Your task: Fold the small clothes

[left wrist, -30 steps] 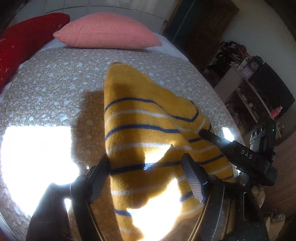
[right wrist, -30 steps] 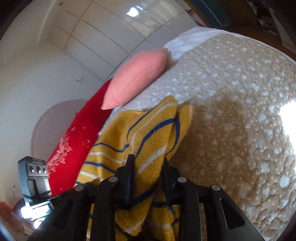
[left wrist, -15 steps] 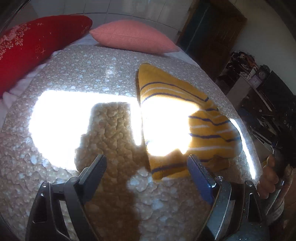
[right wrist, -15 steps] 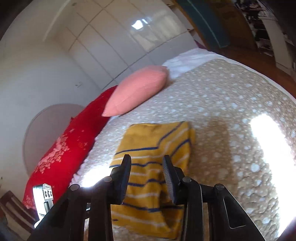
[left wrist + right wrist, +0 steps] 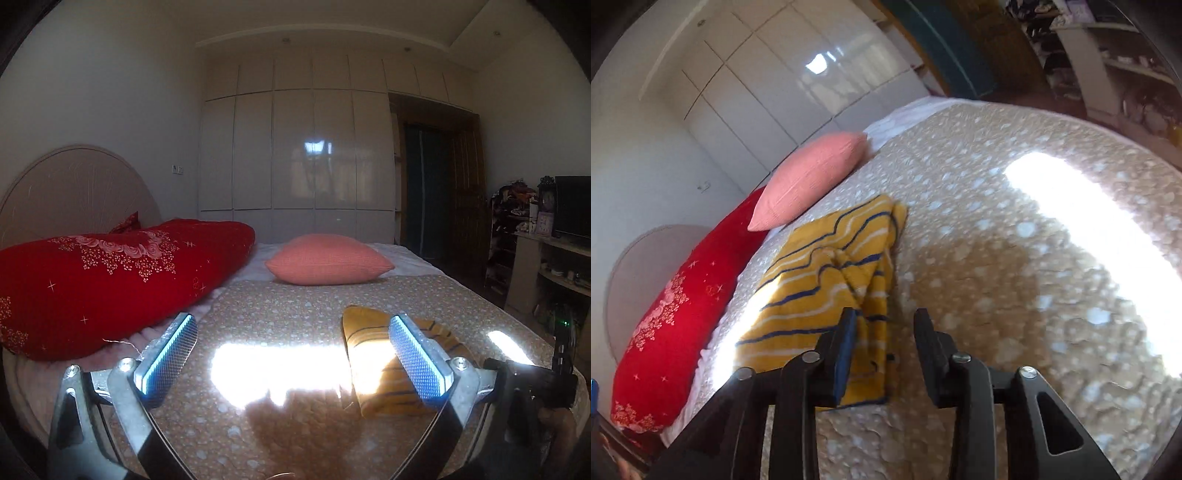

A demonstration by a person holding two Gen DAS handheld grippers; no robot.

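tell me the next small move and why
Probably lower the right tongs to press flat the raised crease in the yellow striped garment. It lies folded on the bedspread, both tongs open and empty, left tongs hovering.

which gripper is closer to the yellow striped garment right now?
Right. The right gripper hangs open just over the yellow striped garment's near edge. The left gripper is open too, raised and off to the garment's left.
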